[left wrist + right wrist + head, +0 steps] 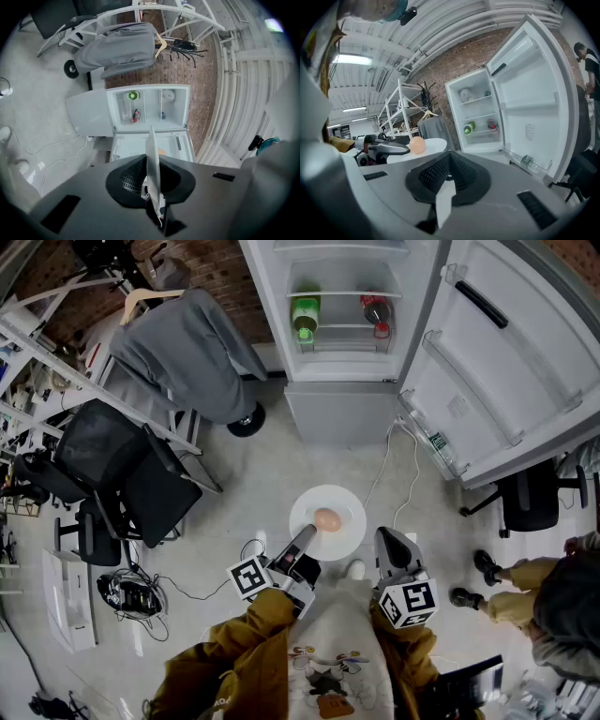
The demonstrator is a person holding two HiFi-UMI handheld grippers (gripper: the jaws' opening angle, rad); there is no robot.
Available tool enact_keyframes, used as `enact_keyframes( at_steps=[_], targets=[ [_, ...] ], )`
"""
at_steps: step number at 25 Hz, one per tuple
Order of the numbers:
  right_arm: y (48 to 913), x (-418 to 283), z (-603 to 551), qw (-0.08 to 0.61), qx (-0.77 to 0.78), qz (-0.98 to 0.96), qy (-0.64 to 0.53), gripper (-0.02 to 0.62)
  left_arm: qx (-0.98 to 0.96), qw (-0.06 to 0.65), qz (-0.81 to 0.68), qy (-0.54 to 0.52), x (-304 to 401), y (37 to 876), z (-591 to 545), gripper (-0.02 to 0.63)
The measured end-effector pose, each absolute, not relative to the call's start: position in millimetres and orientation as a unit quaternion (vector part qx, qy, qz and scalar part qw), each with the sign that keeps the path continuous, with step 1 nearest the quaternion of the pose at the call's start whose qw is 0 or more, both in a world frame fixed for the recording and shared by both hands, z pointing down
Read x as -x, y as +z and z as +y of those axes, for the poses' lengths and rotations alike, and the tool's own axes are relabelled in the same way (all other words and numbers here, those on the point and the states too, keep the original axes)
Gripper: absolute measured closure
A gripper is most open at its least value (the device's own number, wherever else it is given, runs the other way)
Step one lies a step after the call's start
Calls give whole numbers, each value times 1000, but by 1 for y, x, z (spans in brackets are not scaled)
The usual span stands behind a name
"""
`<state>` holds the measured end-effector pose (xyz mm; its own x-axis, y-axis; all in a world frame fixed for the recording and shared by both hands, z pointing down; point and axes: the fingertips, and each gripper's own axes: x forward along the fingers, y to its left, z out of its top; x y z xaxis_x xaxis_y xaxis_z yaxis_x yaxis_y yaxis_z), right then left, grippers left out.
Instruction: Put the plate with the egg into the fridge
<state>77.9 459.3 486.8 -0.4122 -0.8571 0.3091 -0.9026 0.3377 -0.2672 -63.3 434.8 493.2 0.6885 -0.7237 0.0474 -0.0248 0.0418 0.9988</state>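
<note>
Ahead of the plate [349, 510] and well apart from it stands the open fridge [342, 413], its door [506, 362] swung out to the right in the head view. The plate hangs above the floor [253, 474] with the egg [326, 518] near its middle. The left tongs [310, 533] are clamped on the plate's near rim. The right tongs [384, 540] sit just beside its right edge and do not visibly touch it. In the left gripper view the plate stands edge-on between the gripping tongs, its line aimed at the fridge shelves [140, 117], and only a sliver of egg shows past it. In the right gripper view the right tongs are pressed together on nothing; plate and egg lie off to their left, and the fridge stands ahead. By my reading, the left hand alone must carry the plate forward and keep it level. Which shelf has room is hard to make out, and the plate's edge hides part of the fridge's lower section.
</note>
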Motion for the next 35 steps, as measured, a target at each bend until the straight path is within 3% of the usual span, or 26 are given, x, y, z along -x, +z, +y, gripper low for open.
enact_keyframes(
  at_steps=[13, 26, 35],
  targets=[
    [490, -84, 464, 63, -529, -822, 202, 589, -638, 653, -301, -275, 55, 492, 444, 577],
    [508, -140, 452, 58, -504, -828, 237, 589, -628, 651, -326, -274, 2, 503, 444, 577],
    [514, -156, 435, 59, -481, -844, 228, 589, -623, 642, -338, -293, 1, 506, 411, 577]
  ],
)
